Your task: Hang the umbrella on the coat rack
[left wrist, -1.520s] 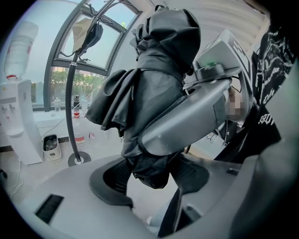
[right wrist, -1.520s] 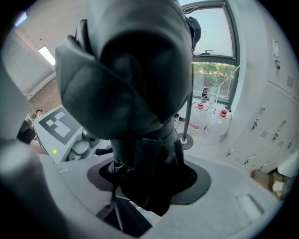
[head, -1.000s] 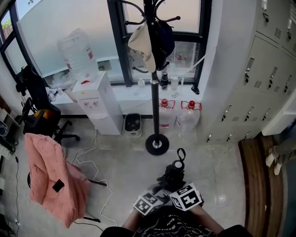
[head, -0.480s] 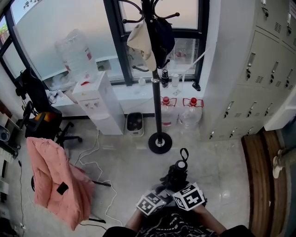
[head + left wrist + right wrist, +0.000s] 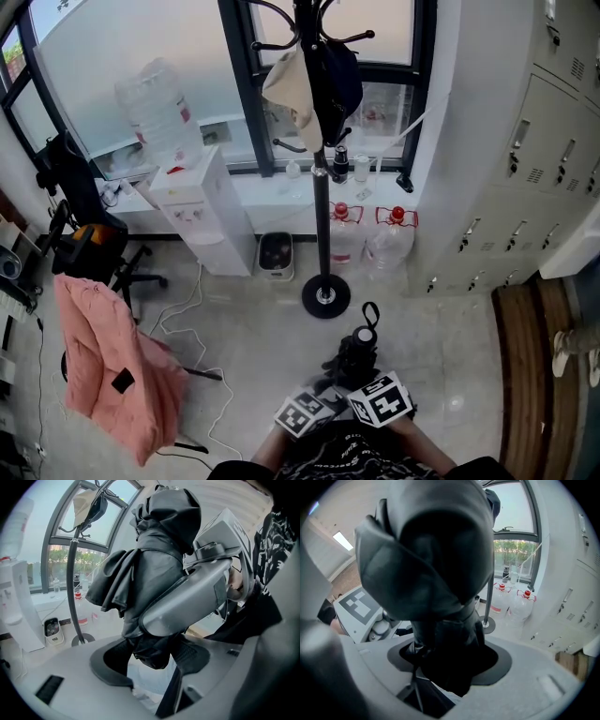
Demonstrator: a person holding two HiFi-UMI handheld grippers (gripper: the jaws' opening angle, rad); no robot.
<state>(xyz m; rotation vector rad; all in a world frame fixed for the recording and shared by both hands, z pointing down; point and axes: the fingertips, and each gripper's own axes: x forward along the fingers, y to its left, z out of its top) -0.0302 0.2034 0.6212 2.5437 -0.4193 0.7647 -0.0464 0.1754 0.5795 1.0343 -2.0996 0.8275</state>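
A folded black umbrella [image 5: 354, 354] with a strap loop at its top end [image 5: 368, 314] is held low in the head view, a short way in front of the coat rack's round base [image 5: 325, 296]. My left gripper [image 5: 334, 379] and right gripper [image 5: 364, 375] are side by side, both shut on it. In the left gripper view the black fabric [image 5: 140, 573] fills the space between the jaws of the left gripper [image 5: 150, 653]. It does the same in the right gripper view [image 5: 440, 573] for the right gripper [image 5: 445, 660]. The black rack pole [image 5: 321, 206] carries a beige hat [image 5: 291, 89] and a dark cap [image 5: 339, 80].
A white water dispenser [image 5: 202, 211] stands left of the rack, with a small bin [image 5: 276, 255] beside it. Water bottles [image 5: 389, 234] stand by the window. A pink jacket on a chair [image 5: 112, 366] and a floor cable [image 5: 187, 309] are to the left, grey lockers [image 5: 525, 169] to the right.
The view has shifted slightly, so the rack stands a little further right and lower in the picture. Both grippers keep their hold on the umbrella.
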